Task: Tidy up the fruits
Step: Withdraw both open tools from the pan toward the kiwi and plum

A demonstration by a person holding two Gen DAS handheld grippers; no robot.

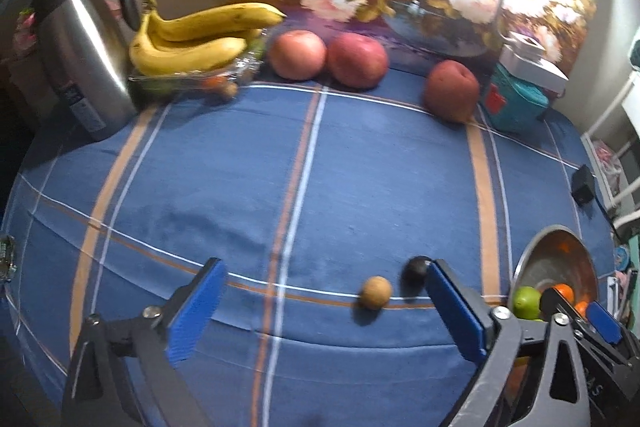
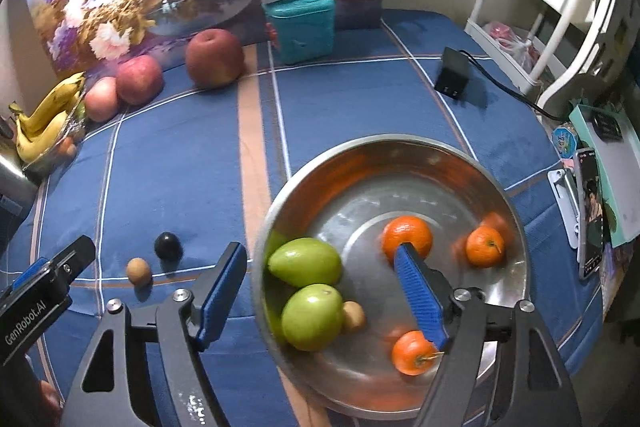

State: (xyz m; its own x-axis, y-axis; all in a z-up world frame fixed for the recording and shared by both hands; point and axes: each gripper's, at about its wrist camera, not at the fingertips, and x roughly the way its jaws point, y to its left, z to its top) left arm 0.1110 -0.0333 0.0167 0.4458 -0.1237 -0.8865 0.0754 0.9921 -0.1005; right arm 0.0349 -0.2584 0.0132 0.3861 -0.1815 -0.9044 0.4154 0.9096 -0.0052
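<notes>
Both grippers are held wide apart with nothing between the pads: the left gripper (image 1: pixel 324 301) over the blue tablecloth (image 1: pixel 240 187), the right gripper (image 2: pixel 320 281) straddling the metal bowl's (image 2: pixel 400 143) near rim. Two green fruits (image 2: pixel 312 317) and three oranges (image 2: pixel 407 239) are seen inside; a small brown fruit (image 1: pixel 375 291) and a dark one (image 1: pixel 416 268) are left on the cloth.

A steel bowl (image 2: pixel 400 155) holds two green fruits (image 2: pixel 306 263), three oranges (image 2: pixel 406 237) and a small brown fruit (image 2: pixel 354 315). Another brown fruit (image 2: pixel 138 270) and a dark one (image 2: pixel 167 246) lie on the cloth; apples (image 1: pixel 358 61) and bananas (image 1: pixel 192 39) sit behind.
</notes>
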